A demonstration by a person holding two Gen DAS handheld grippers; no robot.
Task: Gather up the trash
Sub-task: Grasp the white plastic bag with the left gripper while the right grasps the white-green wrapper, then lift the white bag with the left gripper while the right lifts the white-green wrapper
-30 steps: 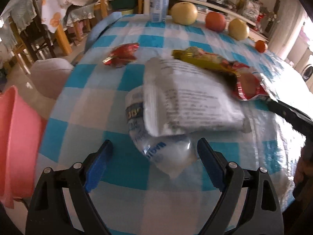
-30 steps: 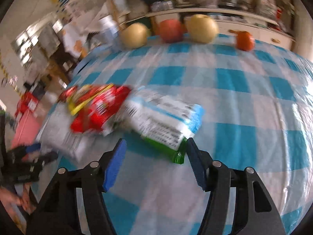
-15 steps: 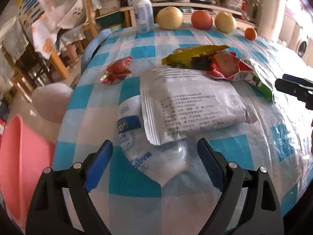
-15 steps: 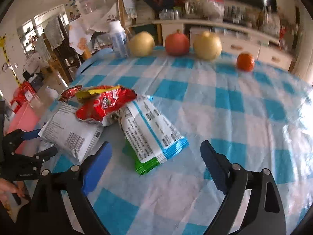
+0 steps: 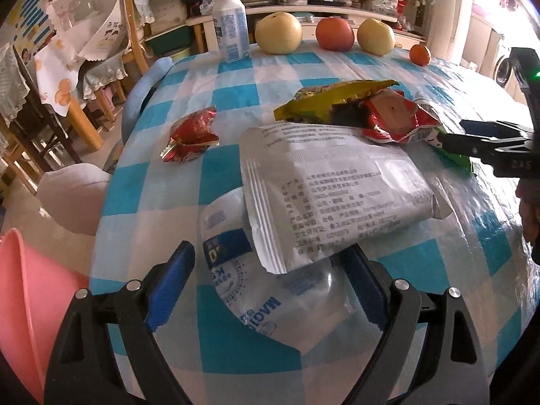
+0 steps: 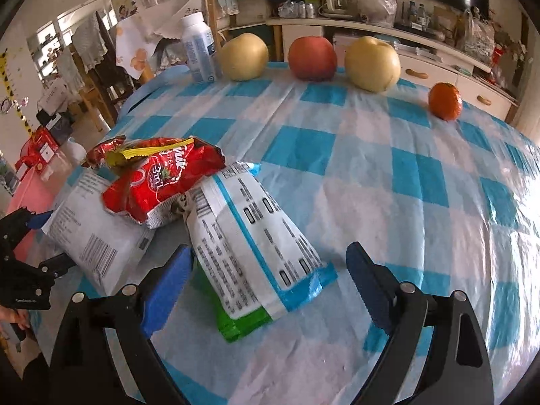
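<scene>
A row of fruit is lined up along the far edge of the desk (image 6: 371,182): a yellow pear (image 6: 243,56), a red apple (image 6: 313,58), a second pear (image 6: 372,64) and a small orange (image 6: 444,101), with a white bottle (image 5: 230,24) standing at the left end. The trash is heaped nearer the front: a white printed bag (image 5: 334,192) is laid over a clear plastic pouch (image 5: 270,297), a red snack bag (image 6: 162,182) is piled with a yellow wrapper (image 5: 334,101), and a white-and-blue packet (image 6: 256,239) is spread on top of a green packet (image 6: 243,320). A crumpled red wrapper (image 5: 192,135) lies apart to the left. The desk is covered with a blue-and-white checked cloth; a pink bin (image 5: 23,307) is seen beside it, and chairs and cluttered shelves fill the room behind. Both tools are pointed steeply down. The left tool (image 5: 270,287) is held wide open with the clear pouch between its fingers, untouched. The right tool (image 6: 270,283) is also spread wide, empty, astride the white-and-blue packet.
</scene>
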